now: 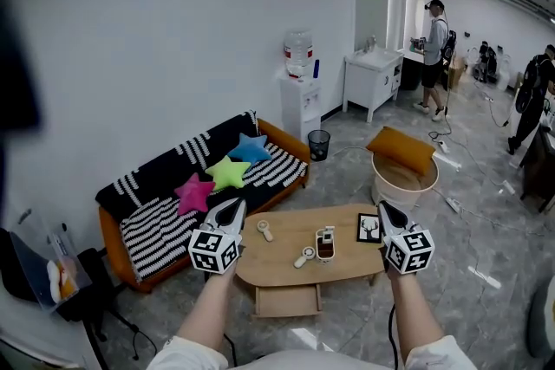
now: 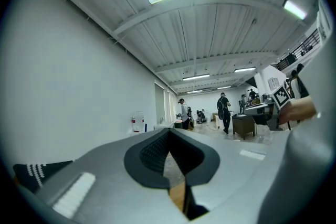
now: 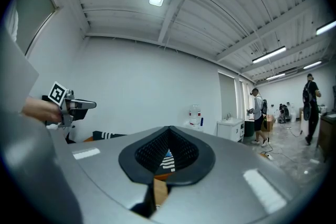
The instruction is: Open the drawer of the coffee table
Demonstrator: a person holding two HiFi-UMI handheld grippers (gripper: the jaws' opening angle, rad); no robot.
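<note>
Black-and-white striped sofa (image 1: 160, 217) stands far left against the wall. Left gripper (image 1: 232, 208), jaws pressed together and empty, hovers by the wooden coffee table's (image 1: 286, 260) left end. Its drawer (image 1: 289, 301) juts from the near edge. Right gripper (image 1: 386, 210), likewise closed on nothing, hovers by the right end.

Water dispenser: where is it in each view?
Head view: water dispenser upper centre, against the wall, right of the striped sofa.
Left gripper view: water dispenser small, left of centre, at the wall.
Right gripper view: water dispenser just right of centre.
Shared landmark: striped sofa, left of it everywhere.
</note>
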